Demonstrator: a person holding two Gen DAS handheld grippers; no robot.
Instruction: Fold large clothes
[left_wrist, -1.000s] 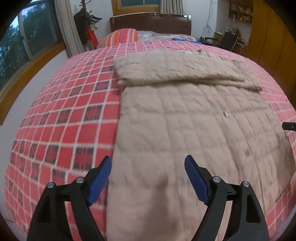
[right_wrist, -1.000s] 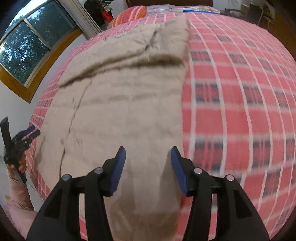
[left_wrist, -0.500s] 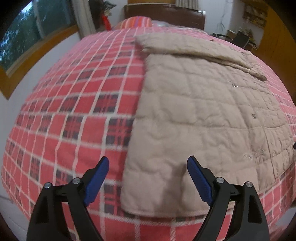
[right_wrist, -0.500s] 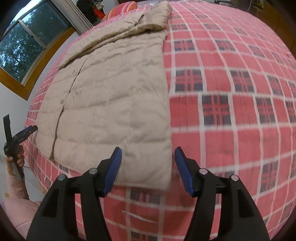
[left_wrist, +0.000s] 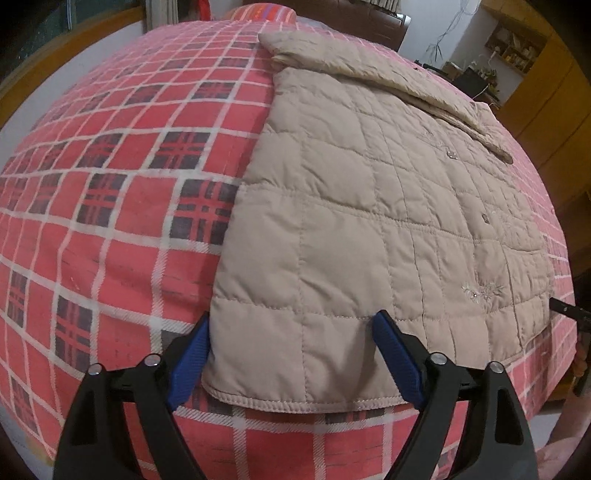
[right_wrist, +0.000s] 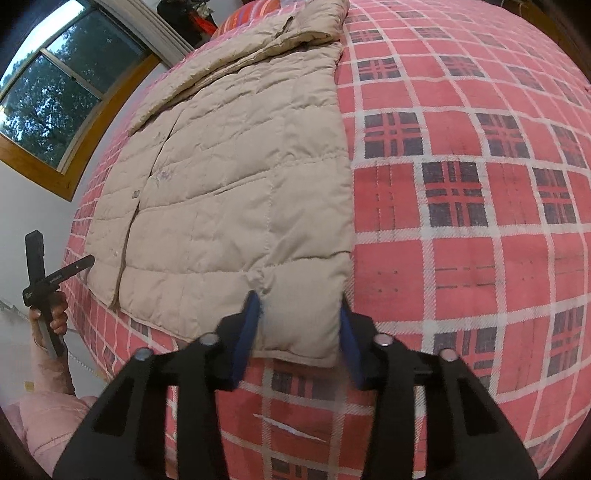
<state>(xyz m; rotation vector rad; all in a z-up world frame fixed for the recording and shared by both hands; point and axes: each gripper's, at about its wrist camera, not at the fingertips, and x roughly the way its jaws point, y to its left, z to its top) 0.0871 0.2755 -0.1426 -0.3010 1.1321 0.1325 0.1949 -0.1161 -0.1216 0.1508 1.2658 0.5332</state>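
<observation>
Bed (left_wrist: 110, 229) in red plaid; beige quilted coat (left_wrist: 369, 221) flat on top. Left gripper (left_wrist: 291, 354) jaws open astride hem corner. Right gripper (right_wrist: 297, 332) jaws open, straddling opposite corner.

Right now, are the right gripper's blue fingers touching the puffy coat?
Touching. In the right wrist view, the right gripper straddles the hem corner of the beige quilted coat, and its blue fingers press into the puckered fabric.
</observation>
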